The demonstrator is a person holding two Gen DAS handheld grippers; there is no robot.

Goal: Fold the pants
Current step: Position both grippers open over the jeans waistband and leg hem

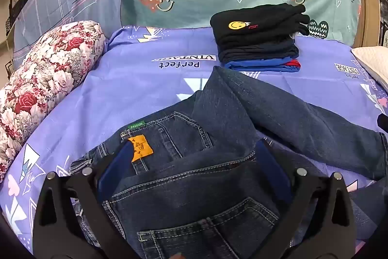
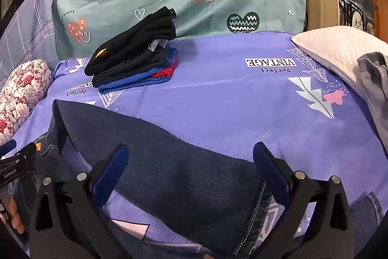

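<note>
Dark blue denim jeans lie half-folded on the purple printed bedsheet, both your jaws spread over them.

Your left gripper (image 1: 192, 149) hangs with jaws wide apart above the waist end of the dark blue denim jeans (image 1: 218, 137), where only the left view shows the back pockets, pale stitching, orange leather patch (image 1: 141, 147) and green label. Your right gripper (image 2: 190, 154) is equally open over a plain leg, which runs leftward and away to a raised fold; its hem with pale stitching lies nearest you. The legs stretch right from the waist across the purple printed bedsheet (image 2: 218, 94). Beyond sits a stack of folded black, blue and red clothes (image 1: 259, 38). Only the right view shows the white quilted pillow (image 2: 339, 50).
</note>
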